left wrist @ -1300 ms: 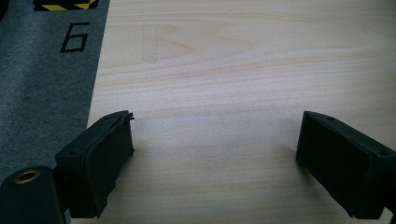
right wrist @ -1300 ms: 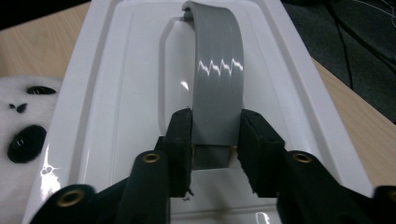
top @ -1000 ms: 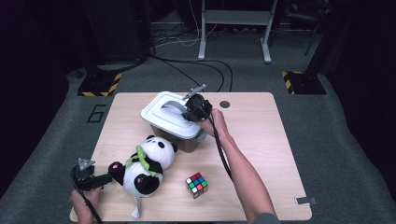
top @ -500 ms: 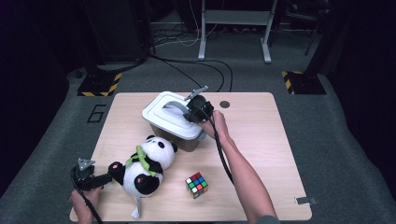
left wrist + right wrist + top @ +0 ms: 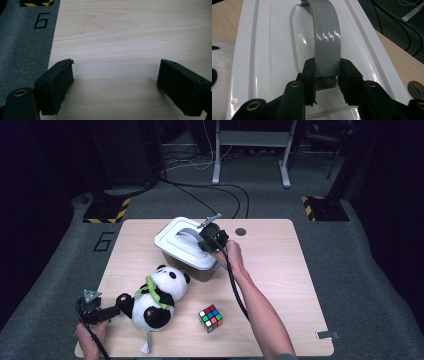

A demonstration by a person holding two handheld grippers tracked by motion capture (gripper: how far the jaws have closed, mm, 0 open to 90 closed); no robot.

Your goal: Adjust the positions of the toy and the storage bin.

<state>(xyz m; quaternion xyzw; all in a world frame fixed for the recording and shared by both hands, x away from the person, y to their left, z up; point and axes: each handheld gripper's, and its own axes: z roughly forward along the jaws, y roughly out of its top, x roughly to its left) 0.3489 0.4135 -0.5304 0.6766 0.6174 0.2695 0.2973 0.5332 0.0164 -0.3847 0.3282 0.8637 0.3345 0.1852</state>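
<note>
A light wooden table (image 5: 280,270) stands on grey carpet. Toward its far middle sits a white lidded box (image 5: 184,251), with a small round hole (image 5: 241,231) in the tabletop just to its right. A plush panda (image 5: 152,297) lies near the left front, a colourful puzzle cube (image 5: 210,318) to its right, and a small grey tag (image 5: 324,335) lies at the near right corner

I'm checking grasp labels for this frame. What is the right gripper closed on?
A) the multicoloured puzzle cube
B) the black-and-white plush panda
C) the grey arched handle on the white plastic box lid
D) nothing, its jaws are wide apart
C: in the right gripper view, the right gripper has both jaws pressed against the sides of the grey arched handle on the white plastic box lid.
</note>
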